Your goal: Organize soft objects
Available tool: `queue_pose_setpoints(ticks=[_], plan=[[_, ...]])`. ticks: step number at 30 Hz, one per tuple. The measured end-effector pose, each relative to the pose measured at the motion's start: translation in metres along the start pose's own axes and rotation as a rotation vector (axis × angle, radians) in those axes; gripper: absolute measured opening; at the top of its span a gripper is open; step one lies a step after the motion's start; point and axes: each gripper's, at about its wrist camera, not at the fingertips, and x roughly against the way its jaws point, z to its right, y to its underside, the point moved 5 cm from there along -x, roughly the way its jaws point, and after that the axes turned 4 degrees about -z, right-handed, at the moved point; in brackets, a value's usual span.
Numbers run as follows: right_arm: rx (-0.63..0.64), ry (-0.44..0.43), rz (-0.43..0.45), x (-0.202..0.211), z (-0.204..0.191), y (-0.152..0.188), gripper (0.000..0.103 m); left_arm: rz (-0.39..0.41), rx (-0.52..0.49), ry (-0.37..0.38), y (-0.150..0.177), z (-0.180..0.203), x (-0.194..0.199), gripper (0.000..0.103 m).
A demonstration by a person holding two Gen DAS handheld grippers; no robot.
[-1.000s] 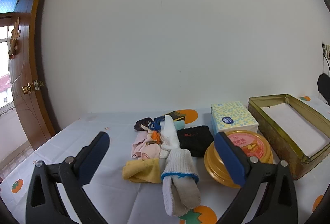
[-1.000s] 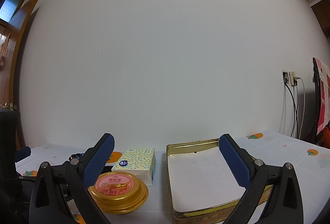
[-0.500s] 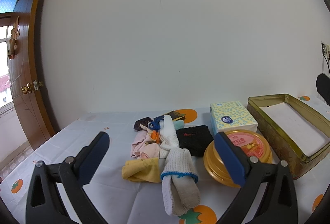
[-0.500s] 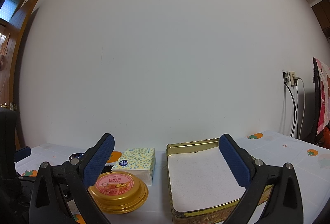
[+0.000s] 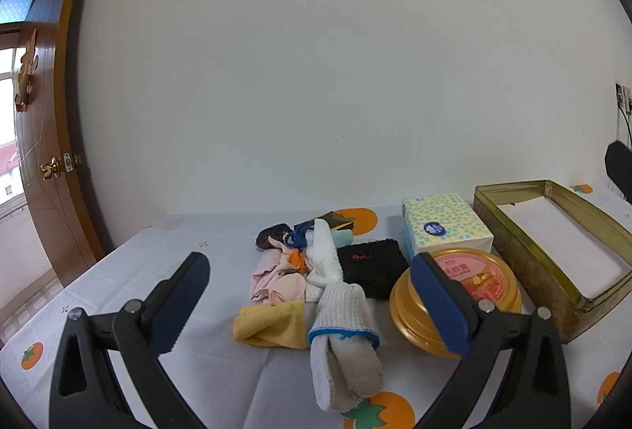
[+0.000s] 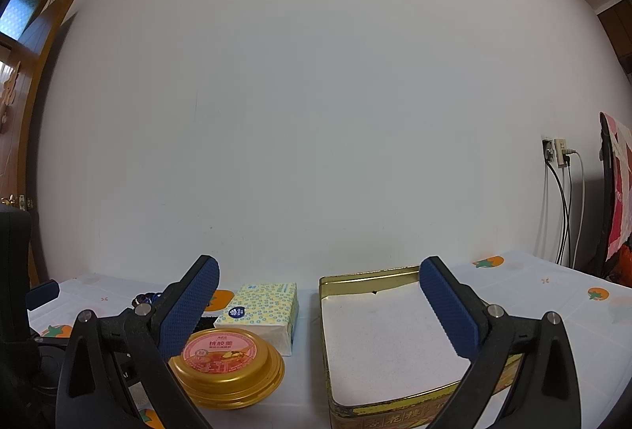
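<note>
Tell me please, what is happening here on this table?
A person holds two grippers over a table, and both are open and empty. The left gripper faces a pile of soft things: a white knit glove, a yellow cloth, pink fabric and a black cloth. The right gripper faces an open gold tin with nothing in it. Nothing is picked up yet.

Ahead of the left claw lies a heap of mixed cloth socks and rags on the desk; right of it the round gold tin, patterned tissue pack behind, rectangular brass-coloured metal box farthest right.
</note>
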Motion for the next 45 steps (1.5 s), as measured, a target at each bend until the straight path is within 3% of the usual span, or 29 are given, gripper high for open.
queue_pose_setpoints(ticks=[39,42,45], plan=[[-0.003,-0.001,0.007,0.003,0.003,-0.003,0.102,-0.033,0.009,0.006,-0.002,-0.011,-0.005,0.103],[-0.006,-0.017,0.027,0.007,0.003,-0.004,0.102,-0.06,-0.032,-0.046,-0.002,-0.021,-0.013,0.103],[0.007,-0.048,0.025,0.009,-0.001,-0.003,0.102,-0.112,-0.007,-0.155,0.002,-0.052,-0.028,0.103]])
